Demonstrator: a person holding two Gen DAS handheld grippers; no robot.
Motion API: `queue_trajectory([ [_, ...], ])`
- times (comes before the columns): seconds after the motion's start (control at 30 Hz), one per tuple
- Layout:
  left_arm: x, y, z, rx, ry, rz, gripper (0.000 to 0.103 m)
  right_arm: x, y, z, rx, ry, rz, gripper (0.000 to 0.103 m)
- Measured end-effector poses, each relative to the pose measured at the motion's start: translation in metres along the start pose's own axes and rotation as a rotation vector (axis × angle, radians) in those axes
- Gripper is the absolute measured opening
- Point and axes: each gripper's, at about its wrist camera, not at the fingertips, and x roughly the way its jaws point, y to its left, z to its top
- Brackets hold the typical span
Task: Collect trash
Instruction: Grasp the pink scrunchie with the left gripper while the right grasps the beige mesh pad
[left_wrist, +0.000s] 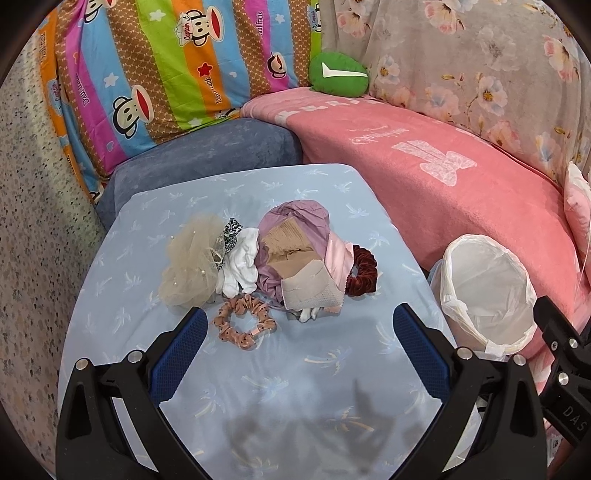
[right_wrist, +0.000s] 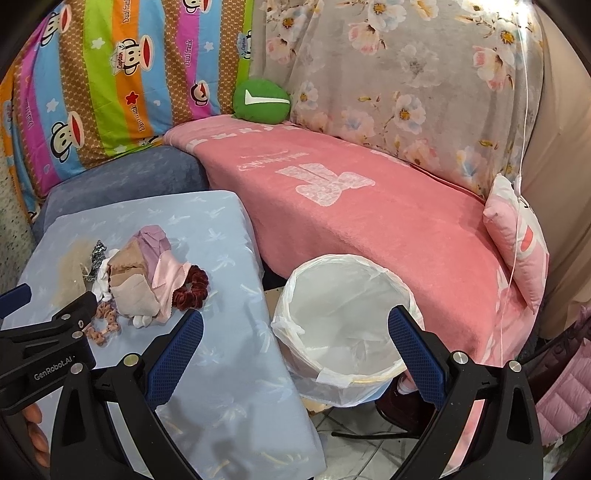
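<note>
Both jaws stood wide and held nothing. The left gripper (left_wrist: 295, 332) hovered over the table (left_wrist: 295, 406), the pink dotted scrunchie (left_wrist: 243, 325) at its 11 o'clock beside the fabric pile (left_wrist: 291, 254). The right gripper (right_wrist: 295, 332) hung above the lined bin (right_wrist: 343, 328), just off the table's right edge.

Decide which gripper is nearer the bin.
Right. The right gripper hangs open just above the bin, at its near rim; the left gripper is over the table, beside the bin.
</note>
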Motion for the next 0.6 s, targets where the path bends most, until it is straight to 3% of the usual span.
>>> queue_trajectory([
  [0.6, 0.033, 0.04, -0.018, -0.032, 0.085, 0.032, 0.096, 0.029, 0.036, -0.015, -0.039, 0.072, 0.044, 0.097],
])
